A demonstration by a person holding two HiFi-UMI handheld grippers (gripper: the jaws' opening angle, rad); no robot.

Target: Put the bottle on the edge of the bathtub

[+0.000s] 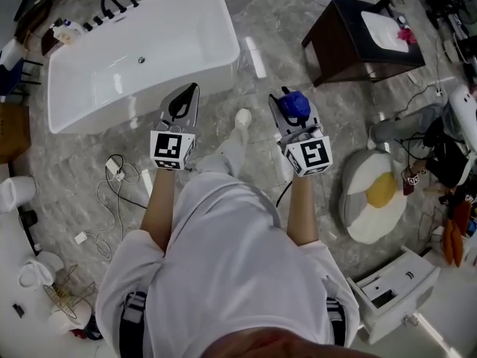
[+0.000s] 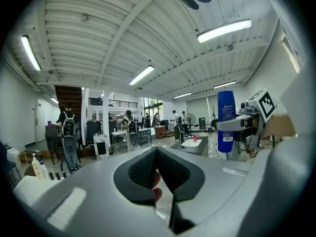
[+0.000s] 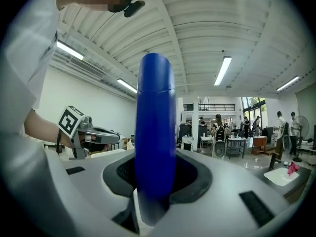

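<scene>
**Operator:** How is the scene lit?

**Technician:** Bright, even light is supplied from above by ceiling strip lights (image 2: 224,29). In the head view, only soft, faint shadows are cast on the glossy floor (image 1: 291,6), and pale highlights are seen on the bathtub (image 1: 149,99).

**Operator:** Which image defects are noted?

**Technician:** Strong barrel distortion and blackened corners are observed in both gripper views. The bottle (image 3: 155,132), set close to the lens, is rendered soft and out of focus, while the distant background is rendered sharper.
</scene>
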